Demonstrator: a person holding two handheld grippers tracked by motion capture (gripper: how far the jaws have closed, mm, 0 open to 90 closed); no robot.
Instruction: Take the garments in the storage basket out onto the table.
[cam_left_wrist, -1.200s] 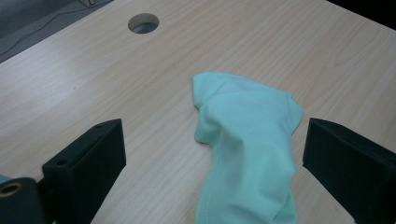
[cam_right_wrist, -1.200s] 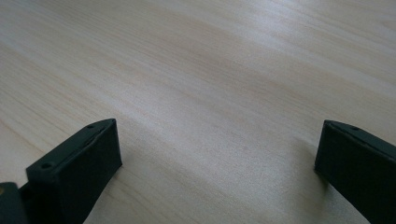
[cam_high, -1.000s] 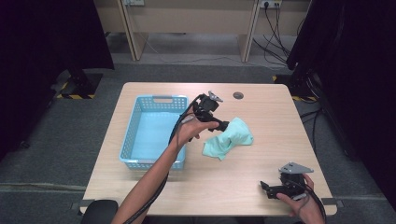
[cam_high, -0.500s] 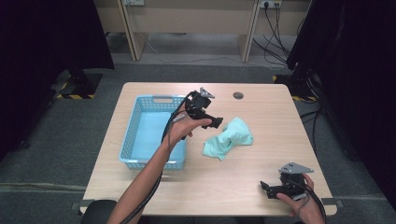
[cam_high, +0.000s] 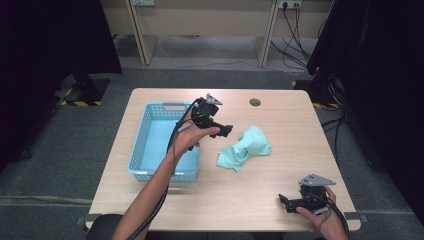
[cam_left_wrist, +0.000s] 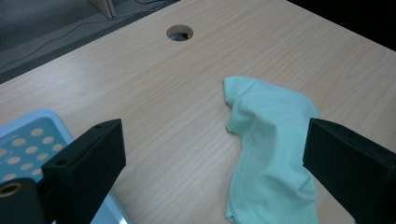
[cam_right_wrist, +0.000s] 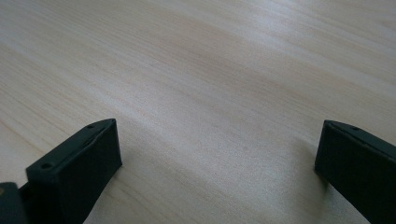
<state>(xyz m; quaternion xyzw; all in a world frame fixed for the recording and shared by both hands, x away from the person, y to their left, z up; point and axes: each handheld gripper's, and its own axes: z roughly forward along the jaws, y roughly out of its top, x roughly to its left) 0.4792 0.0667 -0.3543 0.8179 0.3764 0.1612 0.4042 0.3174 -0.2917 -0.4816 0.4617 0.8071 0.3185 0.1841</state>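
High view: my left gripper (cam_high: 226, 131) hangs above the table (cam_high: 280, 115), jaws spread wide and empty, between the blue basket (cam_high: 145, 131) and the green cloth (cam_high: 246, 148) crumpled just beside it. My right gripper (cam_high: 286, 201) rests near the table's front edge, jaws wide too. I judge the cloth is not yet picked up; next I need to lower onto a fold and close.

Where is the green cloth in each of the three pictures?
High view: the green cloth lies crumpled on the table right of the blue basket, just past the left gripper.
Left gripper view: it lies at lower right, between the open jaws, nearer the right one.
Right gripper view: the cloth is not in it; bare tabletop lies between the jaws.
Shared landmark: the round hole in the table, beyond the cloth.
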